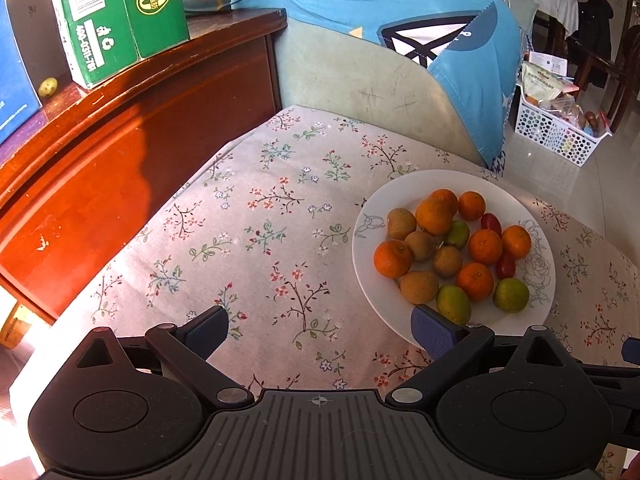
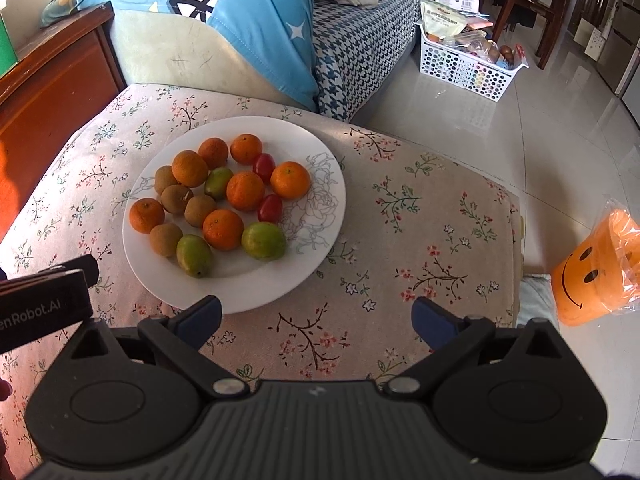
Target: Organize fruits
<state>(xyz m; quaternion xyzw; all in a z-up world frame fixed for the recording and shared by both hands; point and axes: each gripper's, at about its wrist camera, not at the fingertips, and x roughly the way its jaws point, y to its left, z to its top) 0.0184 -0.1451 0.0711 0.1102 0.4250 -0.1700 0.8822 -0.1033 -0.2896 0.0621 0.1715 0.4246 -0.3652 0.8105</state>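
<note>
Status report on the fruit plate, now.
Left tongs open, empty. Right tongs open, empty, short of the plate. Oranges, brown fruits, green fruits, two red ones all mixed on it. Nothing in the way.

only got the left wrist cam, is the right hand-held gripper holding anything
observer: no, the right hand-held gripper is open and empty, over the floral cloth by the near rim of the plate
operator: anything on the floor off the cloth's right edge
observer: yes, an orange smiley bucket in a clear plastic bag stands there
operator: what's right of the blue pillow
observer: a houndstooth cover over the seat
</note>
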